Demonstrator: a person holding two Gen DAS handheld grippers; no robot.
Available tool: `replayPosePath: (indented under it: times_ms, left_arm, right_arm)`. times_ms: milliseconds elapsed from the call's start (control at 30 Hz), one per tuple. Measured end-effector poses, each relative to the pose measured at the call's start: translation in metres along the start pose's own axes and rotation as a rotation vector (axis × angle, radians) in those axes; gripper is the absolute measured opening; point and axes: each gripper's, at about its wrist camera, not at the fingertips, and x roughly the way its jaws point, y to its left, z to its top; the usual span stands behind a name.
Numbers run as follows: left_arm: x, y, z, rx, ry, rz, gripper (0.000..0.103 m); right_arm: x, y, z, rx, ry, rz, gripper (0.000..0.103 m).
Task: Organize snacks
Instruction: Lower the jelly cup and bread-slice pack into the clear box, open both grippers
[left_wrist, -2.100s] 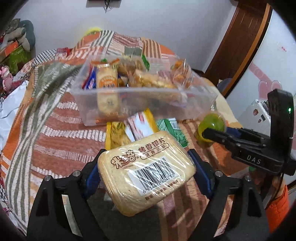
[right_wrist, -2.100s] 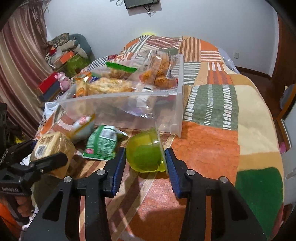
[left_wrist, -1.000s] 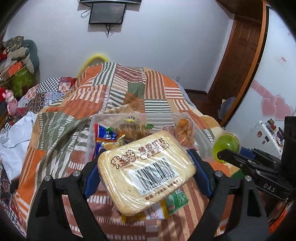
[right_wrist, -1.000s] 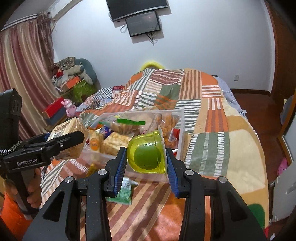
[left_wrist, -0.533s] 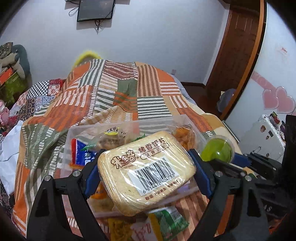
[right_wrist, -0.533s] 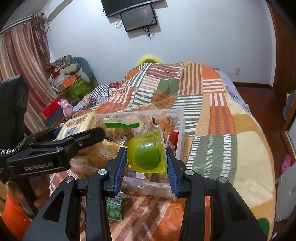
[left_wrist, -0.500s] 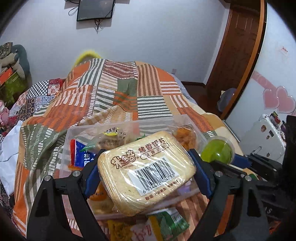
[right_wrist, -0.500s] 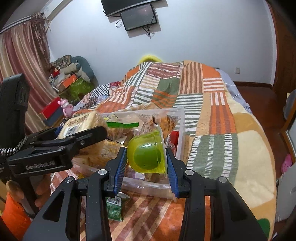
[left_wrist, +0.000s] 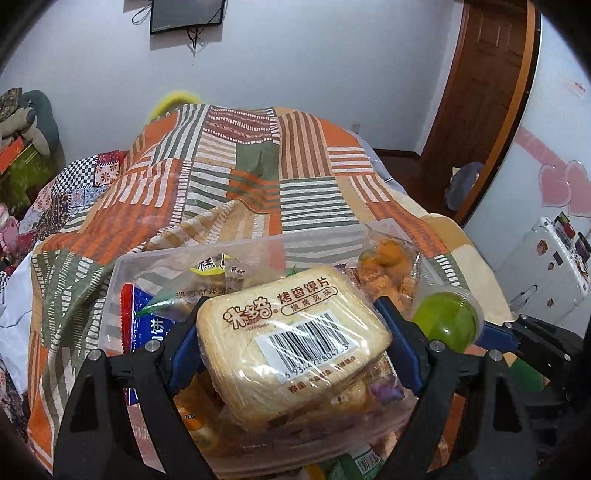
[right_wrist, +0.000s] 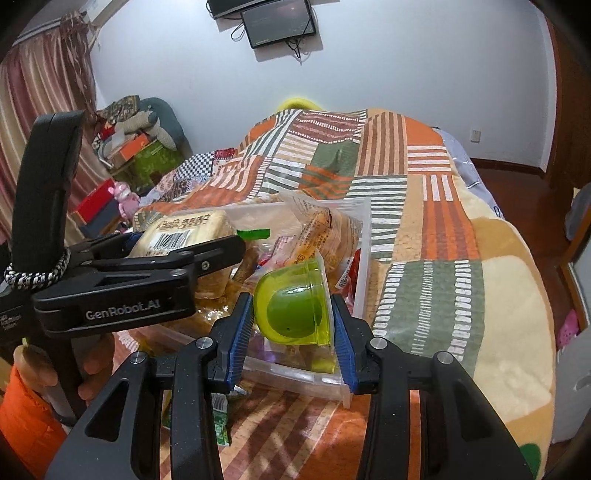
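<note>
Your two wrist cameras look steeply down, close over the bin (left_wrist: 122, 280) (right_wrist: 360, 258), left beside right; both share it and the bed (left_wrist: 306, 177) (right_wrist: 436, 229).

The clear plastic bin (right_wrist: 360, 258) on the patchwork quilt (right_wrist: 436, 221) is already crowded: a crinkly bag of orange fried snacks (left_wrist: 388, 266) fills its far right corner and blue and clear packets (left_wrist: 147, 325) line its left side. Over the bin, the left gripper (left_wrist: 291, 347) with its wrapped pack of toasted bun slices (left_wrist: 288, 343) takes up most of the middle, and the right gripper (right_wrist: 291, 325) with a green jelly cup (right_wrist: 295, 306) sits close beside it at the near right corner, so little room separates the two tools. Open quilt lies right of the bin and beyond it. Small green packets (right_wrist: 218, 417) lie before the near wall, perhaps touching it.
</note>
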Motion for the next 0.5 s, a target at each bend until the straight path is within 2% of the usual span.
replayPosePath:
  times_ms: [200, 500]
  left_arm:
    - [-0.014, 0.000, -0.002, 0.005, -0.019, -0.006, 0.086]
    - [-0.058, 0.010, -0.006, -0.019, -0.061, -0.026, 0.087]
  right_arm:
    - [-0.003, 0.001, 0.001, -0.017, -0.001, -0.019, 0.040]
    - [-0.020, 0.005, 0.000, -0.025, -0.016, -0.035, 0.044]
